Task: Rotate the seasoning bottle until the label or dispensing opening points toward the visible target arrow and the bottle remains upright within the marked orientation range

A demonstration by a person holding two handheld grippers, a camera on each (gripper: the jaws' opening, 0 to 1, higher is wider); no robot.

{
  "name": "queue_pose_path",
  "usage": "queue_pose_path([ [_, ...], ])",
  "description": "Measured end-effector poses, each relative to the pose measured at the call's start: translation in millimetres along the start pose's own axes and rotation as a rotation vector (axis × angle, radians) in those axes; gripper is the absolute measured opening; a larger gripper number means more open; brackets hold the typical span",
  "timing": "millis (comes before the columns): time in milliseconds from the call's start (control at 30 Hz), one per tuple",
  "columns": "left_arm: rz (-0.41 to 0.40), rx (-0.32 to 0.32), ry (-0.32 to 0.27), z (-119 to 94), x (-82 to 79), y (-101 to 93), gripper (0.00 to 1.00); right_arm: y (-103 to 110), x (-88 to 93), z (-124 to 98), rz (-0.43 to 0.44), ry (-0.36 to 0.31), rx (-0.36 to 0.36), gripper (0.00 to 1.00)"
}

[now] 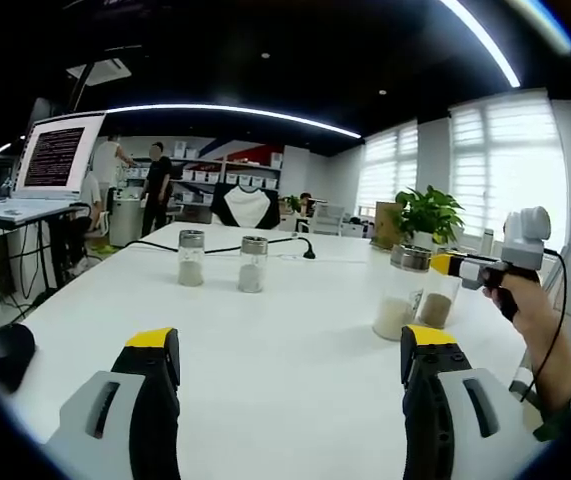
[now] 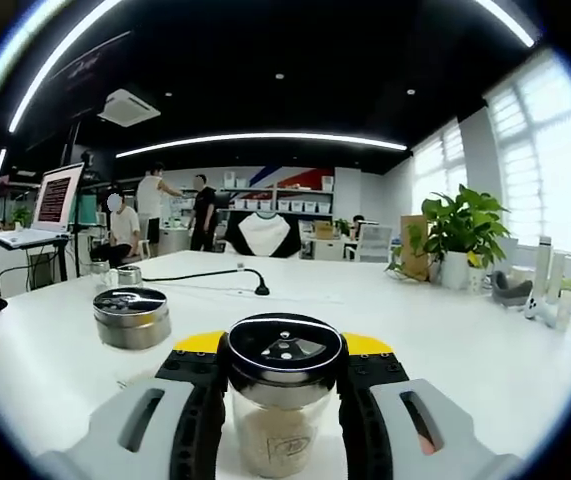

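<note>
Seasoning bottle (image 2: pixel 283 395) upright, clamped between right claw (image 2: pixel 283 375) jaws.

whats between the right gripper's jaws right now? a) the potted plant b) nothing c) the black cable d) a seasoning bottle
d: the right gripper has its jaws closed around a seasoning bottle, its metal lid sitting between them.

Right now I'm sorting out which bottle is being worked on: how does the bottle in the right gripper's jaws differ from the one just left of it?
The gripped bottle sits between the right gripper jaws; the neighbouring bottle stands free on the white table. The gripped bottle's dark lid shows dispensing holes; the neighbouring bottle's lid is slotted. The gripped bottle's pale contents show; the neighbouring bottle's glass is hidden. Both are upright and metal-lidded.
</note>
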State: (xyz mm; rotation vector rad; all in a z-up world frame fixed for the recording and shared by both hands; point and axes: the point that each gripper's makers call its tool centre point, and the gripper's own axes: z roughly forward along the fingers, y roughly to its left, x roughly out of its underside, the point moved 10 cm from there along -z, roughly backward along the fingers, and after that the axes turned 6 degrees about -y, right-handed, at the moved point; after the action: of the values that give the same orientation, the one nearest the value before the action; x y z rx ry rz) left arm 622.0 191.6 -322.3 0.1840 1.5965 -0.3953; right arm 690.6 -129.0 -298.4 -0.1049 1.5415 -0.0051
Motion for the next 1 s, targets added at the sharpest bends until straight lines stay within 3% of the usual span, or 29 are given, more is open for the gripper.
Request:
queue_pose_path([
  [433, -0.005, -0.005, -0.002, 0, 0.3, 2.0, 0.96, -4, -0.5, -2, 0.032, 0.011, -0.011, 0.42],
  [533, -0.003, -0.004, -0.001, 0, 0.7, 1.6, 0.96, -6, -0.3, -2, 0.016, 0.026, -0.012, 0.51],
  [1000, -0.002, 0.005, -0.001, 1, 1.0, 0.2, 0.96, -19, -14.9, -21, 0.026, 0.041, -0.063, 0.58],
])
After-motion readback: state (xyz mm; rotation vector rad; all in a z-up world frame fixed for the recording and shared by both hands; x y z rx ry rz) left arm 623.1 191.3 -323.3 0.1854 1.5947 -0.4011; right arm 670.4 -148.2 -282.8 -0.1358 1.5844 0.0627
